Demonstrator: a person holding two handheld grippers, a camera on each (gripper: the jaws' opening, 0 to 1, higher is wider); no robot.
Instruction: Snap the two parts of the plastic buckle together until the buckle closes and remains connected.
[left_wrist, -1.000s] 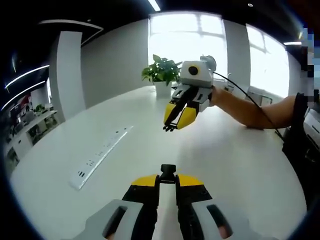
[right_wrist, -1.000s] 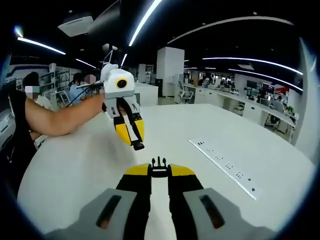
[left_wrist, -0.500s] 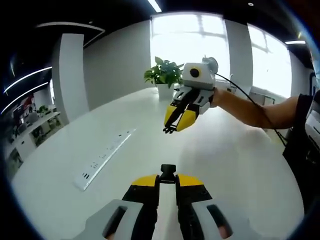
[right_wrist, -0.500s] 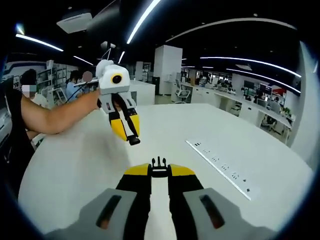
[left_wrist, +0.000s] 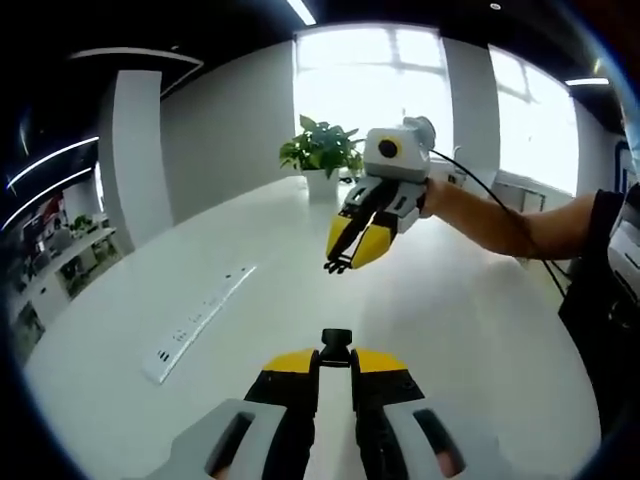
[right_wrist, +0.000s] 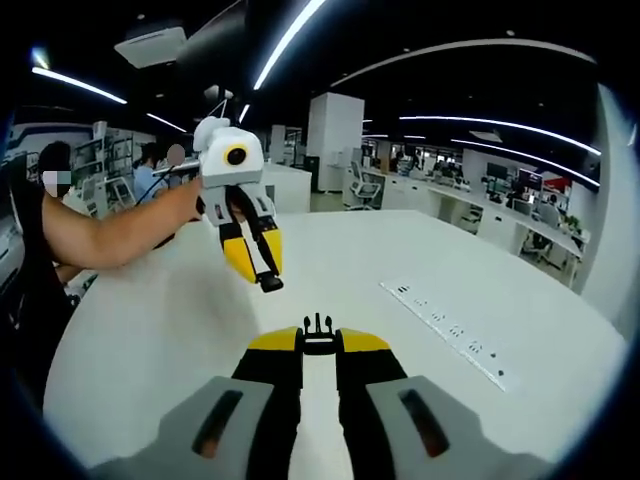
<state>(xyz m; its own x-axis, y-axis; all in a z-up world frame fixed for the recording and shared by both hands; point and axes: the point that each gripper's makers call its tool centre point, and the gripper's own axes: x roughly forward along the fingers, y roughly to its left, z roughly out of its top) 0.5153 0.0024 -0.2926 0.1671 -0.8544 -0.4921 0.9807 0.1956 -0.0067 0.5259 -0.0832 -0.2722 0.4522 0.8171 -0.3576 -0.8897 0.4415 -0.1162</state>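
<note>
In the left gripper view, my left gripper (left_wrist: 336, 360) is shut on the black socket half of the buckle (left_wrist: 336, 342), which sticks out past the yellow tips. Facing it above the white table hangs the right gripper (left_wrist: 342, 258), with the black pronged half (left_wrist: 337, 266) at its tip. In the right gripper view, my right gripper (right_wrist: 318, 340) is shut on the pronged buckle half (right_wrist: 318, 328). The left gripper (right_wrist: 266, 275) hovers ahead and to the left, holding the socket half (right_wrist: 271, 284). The two halves are apart in the air.
A white power strip (left_wrist: 197, 323) (right_wrist: 450, 334) lies on the white table (left_wrist: 450, 320). A potted plant (left_wrist: 322, 155) stands at the table's far edge. The person's forearms (left_wrist: 500, 220) (right_wrist: 110, 235) reach in. Desks and chairs fill the office behind.
Both grippers stay shut on their halves and hold nearly still. The views have shifted only slightly, and the gap between the halves is about the same.
</note>
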